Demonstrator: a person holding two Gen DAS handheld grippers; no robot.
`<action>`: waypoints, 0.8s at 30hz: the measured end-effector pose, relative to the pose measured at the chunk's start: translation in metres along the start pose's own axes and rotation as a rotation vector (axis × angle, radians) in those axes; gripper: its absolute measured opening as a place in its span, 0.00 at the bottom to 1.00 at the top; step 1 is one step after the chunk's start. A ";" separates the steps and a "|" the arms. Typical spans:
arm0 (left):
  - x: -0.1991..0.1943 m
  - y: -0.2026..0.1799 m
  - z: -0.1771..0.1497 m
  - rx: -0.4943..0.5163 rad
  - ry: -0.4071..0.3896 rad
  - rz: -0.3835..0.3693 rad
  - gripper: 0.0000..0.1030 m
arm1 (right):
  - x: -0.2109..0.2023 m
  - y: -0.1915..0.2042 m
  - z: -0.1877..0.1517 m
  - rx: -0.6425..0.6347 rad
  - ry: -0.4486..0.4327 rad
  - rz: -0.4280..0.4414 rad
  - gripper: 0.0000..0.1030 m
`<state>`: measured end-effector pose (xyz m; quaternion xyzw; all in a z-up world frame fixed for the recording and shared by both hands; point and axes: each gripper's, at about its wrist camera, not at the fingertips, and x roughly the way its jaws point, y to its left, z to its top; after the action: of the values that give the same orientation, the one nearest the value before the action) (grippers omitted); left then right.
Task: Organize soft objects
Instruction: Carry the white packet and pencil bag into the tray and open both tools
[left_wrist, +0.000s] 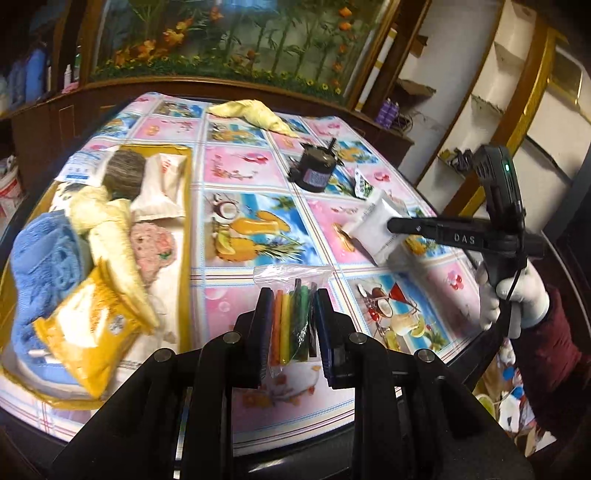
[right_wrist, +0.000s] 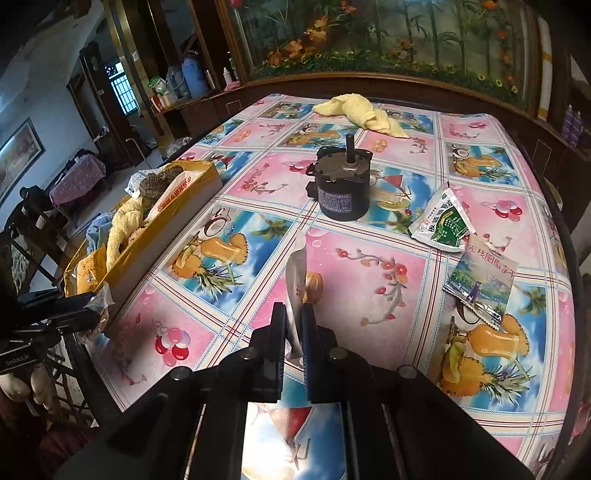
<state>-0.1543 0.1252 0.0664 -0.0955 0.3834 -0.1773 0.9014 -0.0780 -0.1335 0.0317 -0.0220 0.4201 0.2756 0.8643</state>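
My left gripper is shut on a clear bag of coloured sticks, held above the table near its front edge. My right gripper is shut on a white sachet, seen edge-on between the pads; in the left wrist view the same white sachet hangs flat from the right gripper over the table's right side. The yellow cardboard box on the left holds a blue towel, a yellow packet, cream cloths and other soft things. A yellow towel lies at the table's far side.
A black motor stands in the middle of the fruit-print tablecloth. A green-white sachet and a silver snack packet lie at the right. A gloved hand with a dark red sleeve holds the right gripper. Dark cabinets stand behind.
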 end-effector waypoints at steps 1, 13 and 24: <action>-0.004 0.004 0.000 -0.012 -0.010 0.000 0.21 | -0.002 0.001 0.000 0.003 -0.005 0.002 0.05; -0.084 0.087 0.005 -0.196 -0.174 0.162 0.21 | -0.024 0.055 0.030 0.006 -0.082 0.240 0.05; -0.071 0.125 0.013 -0.227 -0.123 0.287 0.21 | 0.029 0.150 0.067 -0.047 0.009 0.484 0.05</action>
<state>-0.1599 0.2687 0.0835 -0.1515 0.3549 0.0034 0.9226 -0.0902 0.0247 0.0822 0.0579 0.4103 0.4844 0.7705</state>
